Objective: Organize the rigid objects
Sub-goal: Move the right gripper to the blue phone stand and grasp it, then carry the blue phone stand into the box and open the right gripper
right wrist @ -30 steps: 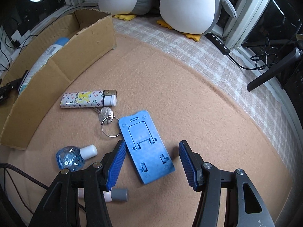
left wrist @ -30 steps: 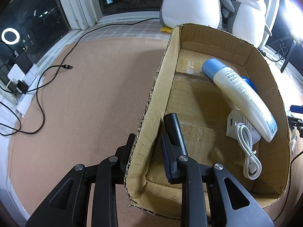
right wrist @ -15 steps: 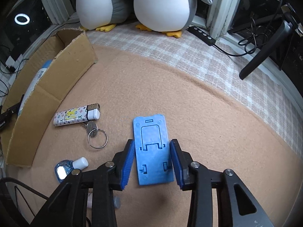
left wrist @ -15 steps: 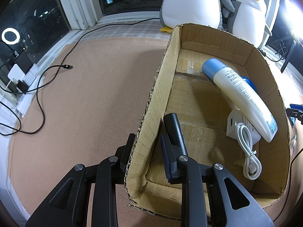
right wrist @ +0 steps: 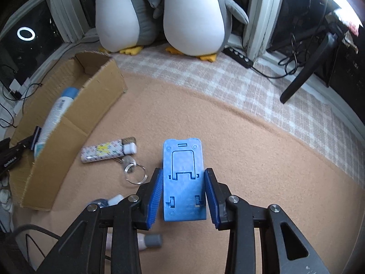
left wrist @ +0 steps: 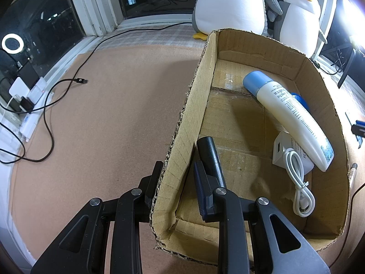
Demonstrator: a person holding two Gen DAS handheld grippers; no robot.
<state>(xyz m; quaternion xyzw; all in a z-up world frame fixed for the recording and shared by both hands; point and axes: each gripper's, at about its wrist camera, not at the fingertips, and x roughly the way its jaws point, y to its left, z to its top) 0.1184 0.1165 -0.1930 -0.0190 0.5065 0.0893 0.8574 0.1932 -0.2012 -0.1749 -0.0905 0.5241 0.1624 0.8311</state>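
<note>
Two claws work: the left claw (left wrist: 176, 180) pinches the brown cardboard box's (left wrist: 319, 86) nine o'clock wall, steadying it. Right claw (right wrist: 183, 193) grips the flat blue plastic phone stand (right wrist: 182, 178), likely bound for it.

— What sort of place is this?

— A lived-in room at home, set up for filming. Two plush penguins (right wrist: 164, 16) sit on the window ledge ahead of the right gripper (right wrist: 183, 194), dark glass behind them.

— And the filming?

— A ring light (left wrist: 12, 43) glows far left of the left gripper (left wrist: 176, 180), by chargers (left wrist: 21, 89) and a loose cable (left wrist: 66, 83). A power strip (right wrist: 238, 56) lies ahead to the right.
</note>
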